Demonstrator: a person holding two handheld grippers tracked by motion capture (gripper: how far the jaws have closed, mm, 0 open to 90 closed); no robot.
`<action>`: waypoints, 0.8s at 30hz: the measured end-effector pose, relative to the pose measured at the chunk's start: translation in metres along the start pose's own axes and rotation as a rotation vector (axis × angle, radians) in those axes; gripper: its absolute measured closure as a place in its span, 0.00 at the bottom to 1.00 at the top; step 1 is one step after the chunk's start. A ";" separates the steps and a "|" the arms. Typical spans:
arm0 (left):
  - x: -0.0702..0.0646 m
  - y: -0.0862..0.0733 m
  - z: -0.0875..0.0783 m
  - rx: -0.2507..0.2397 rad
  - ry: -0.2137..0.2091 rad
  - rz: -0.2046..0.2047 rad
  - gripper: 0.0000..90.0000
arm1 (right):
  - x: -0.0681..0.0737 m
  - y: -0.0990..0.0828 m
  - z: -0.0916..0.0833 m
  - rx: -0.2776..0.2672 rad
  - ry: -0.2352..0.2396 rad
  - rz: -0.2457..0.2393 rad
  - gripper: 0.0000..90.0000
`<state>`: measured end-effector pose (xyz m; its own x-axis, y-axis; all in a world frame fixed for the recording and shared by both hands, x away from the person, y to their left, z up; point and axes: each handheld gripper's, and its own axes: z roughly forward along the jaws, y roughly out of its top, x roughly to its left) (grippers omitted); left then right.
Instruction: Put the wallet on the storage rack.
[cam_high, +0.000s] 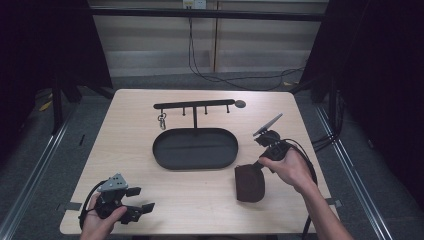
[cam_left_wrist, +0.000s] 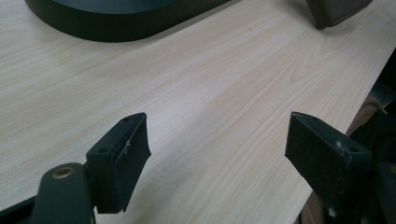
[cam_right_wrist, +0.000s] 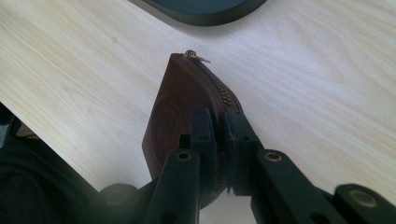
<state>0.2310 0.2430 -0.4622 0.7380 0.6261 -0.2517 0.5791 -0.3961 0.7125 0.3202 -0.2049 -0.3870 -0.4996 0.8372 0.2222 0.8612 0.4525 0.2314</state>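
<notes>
A brown round-cornered zip pouch (cam_high: 249, 184) is at the right front of the wooden table (cam_high: 125, 150), turned up on its edge. My right gripper (cam_high: 260, 163) comes at it from the right and is shut on its zipper edge. In the right gripper view both jaws pinch the pouch (cam_right_wrist: 170, 109) next to the zipper, and the brass zipper pull (cam_right_wrist: 195, 56) points away at the far end. My left gripper (cam_high: 145, 198) rests at the table's front left corner, open with nothing between its fingers (cam_left_wrist: 122, 158). The pouch's corner (cam_left_wrist: 336, 11) shows far off.
A black oval tray (cam_high: 162, 155) lies mid-table, its rim (cam_left_wrist: 116, 30) ahead of the left gripper. Behind it stands a black peg rack (cam_high: 195, 106) with a metal clip (cam_high: 162, 120) hanging at its left. The table's front edge runs close under both hands.
</notes>
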 end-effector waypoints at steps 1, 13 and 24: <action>0.000 0.000 0.000 0.000 0.001 0.000 0.24 | 0.000 0.001 0.000 -0.001 0.006 -0.005 0.93; 0.000 0.000 0.000 0.001 -0.002 -0.002 0.24 | 0.003 0.006 -0.010 0.004 -0.023 -0.001 0.95; 0.000 0.000 0.000 0.002 -0.004 -0.001 0.24 | 0.005 0.011 -0.024 0.023 -0.050 -0.001 0.96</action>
<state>0.2311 0.2430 -0.4625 0.7385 0.6241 -0.2552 0.5807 -0.3964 0.7111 0.3253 -0.2030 -0.3607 -0.4954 0.8509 0.1746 0.8631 0.4595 0.2097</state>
